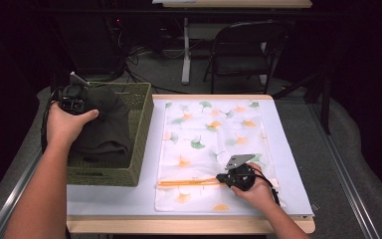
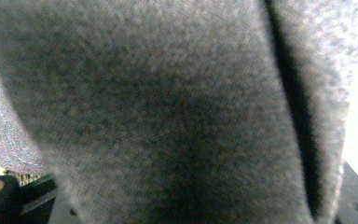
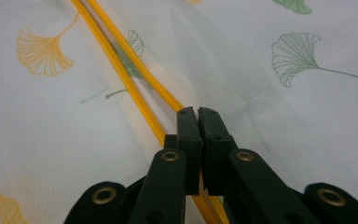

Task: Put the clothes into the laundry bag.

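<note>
Mid-step: dark garment [image 1: 104,127] clamped in left gripper [image 1: 74,102] over wicker basket [image 1: 142,107] at left; right gripper [image 3: 198,110] pinched together on orange zipper [image 3: 121,70] of leaf-print bag [image 1: 214,124], near edge. Next, judging so: open zipper, then bring garment right.

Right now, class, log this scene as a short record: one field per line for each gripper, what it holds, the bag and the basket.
left gripper: shut on dark garment, held over the basket
right gripper: shut at the yellow zipper of the mesh bag; what it pinches can't be made out
mesh bag: white with ginkgo-leaf print, lying flat on the table
basket: green woven, left of the bag, garment partly inside
</note>
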Action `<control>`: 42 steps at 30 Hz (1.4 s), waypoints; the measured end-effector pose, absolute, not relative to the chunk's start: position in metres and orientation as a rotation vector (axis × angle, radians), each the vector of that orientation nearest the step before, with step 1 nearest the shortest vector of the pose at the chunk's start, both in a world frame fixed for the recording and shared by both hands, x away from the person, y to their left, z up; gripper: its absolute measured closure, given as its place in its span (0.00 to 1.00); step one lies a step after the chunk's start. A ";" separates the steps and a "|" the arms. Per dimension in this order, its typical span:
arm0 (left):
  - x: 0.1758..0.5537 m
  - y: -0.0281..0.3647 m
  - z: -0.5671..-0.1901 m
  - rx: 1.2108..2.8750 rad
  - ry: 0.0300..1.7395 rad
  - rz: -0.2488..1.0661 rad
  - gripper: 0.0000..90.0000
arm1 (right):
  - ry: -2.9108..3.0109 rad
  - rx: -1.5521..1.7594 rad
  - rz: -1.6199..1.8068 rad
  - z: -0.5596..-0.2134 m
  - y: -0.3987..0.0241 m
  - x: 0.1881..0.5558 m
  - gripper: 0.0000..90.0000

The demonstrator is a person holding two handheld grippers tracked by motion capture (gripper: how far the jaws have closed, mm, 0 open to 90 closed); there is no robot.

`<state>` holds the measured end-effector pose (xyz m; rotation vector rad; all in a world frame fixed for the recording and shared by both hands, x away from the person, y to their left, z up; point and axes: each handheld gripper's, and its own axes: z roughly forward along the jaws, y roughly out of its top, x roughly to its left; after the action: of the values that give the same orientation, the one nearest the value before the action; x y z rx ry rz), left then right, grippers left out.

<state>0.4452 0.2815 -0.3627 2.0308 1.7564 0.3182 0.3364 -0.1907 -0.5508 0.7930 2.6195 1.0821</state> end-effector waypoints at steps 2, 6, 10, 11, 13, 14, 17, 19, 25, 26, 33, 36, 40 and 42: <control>0.445 0.281 -0.363 2.031 1.754 0.317 0.49 | 2.619 0.813 1.105 -0.549 -0.192 0.338 0.98; 0.445 0.280 -0.362 2.033 1.752 0.319 0.49 | 2.619 0.822 1.097 -0.547 -0.193 0.340 0.98; 0.444 0.279 -0.361 2.037 1.741 0.317 0.49 | 2.602 0.817 1.092 -0.541 -0.191 0.343 0.98; 0.444 0.278 -0.361 2.040 1.740 0.315 0.49 | 2.598 0.811 1.091 -0.540 -0.191 0.343 0.98; 0.443 0.278 -0.360 2.046 1.737 0.314 0.49 | 2.593 0.826 1.099 -0.538 -0.191 0.345 0.98; 0.443 0.278 -0.359 2.048 1.735 0.311 0.49 | 2.590 0.833 1.104 -0.538 -0.192 0.345 0.98; 0.442 0.276 -0.357 2.055 1.726 0.322 0.49 | 2.590 0.853 1.119 -0.538 -0.192 0.347 0.98; 0.441 0.276 -0.355 2.057 1.719 0.319 0.49 | 2.588 0.859 1.115 -0.538 -0.191 0.349 0.98; 0.438 0.275 -0.352 2.070 1.691 0.318 0.49 | 2.625 0.851 1.093 -0.531 -0.185 0.356 0.98; 0.438 0.275 -0.351 2.075 1.684 0.317 0.49 | 2.632 0.848 1.095 -0.529 -0.184 0.357 0.98; 0.433 0.274 -0.346 2.089 1.652 0.327 0.49 | 2.626 0.840 1.093 -0.510 -0.180 0.367 0.98; 0.430 0.275 -0.343 2.099 1.631 0.311 0.49 | 2.625 0.830 1.102 -0.500 -0.180 0.372 0.98; 0.427 0.275 -0.342 2.100 1.613 0.306 0.49 | 2.620 0.828 1.107 -0.491 -0.178 0.378 0.98; 0.426 0.275 -0.342 2.104 1.606 0.308 0.49 | 2.620 0.825 1.100 -0.486 -0.177 0.383 0.98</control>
<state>0.4260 0.2746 -0.3419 2.1044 1.6064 0.3081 0.3830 -0.1769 -0.4861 0.8246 2.6198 1.1000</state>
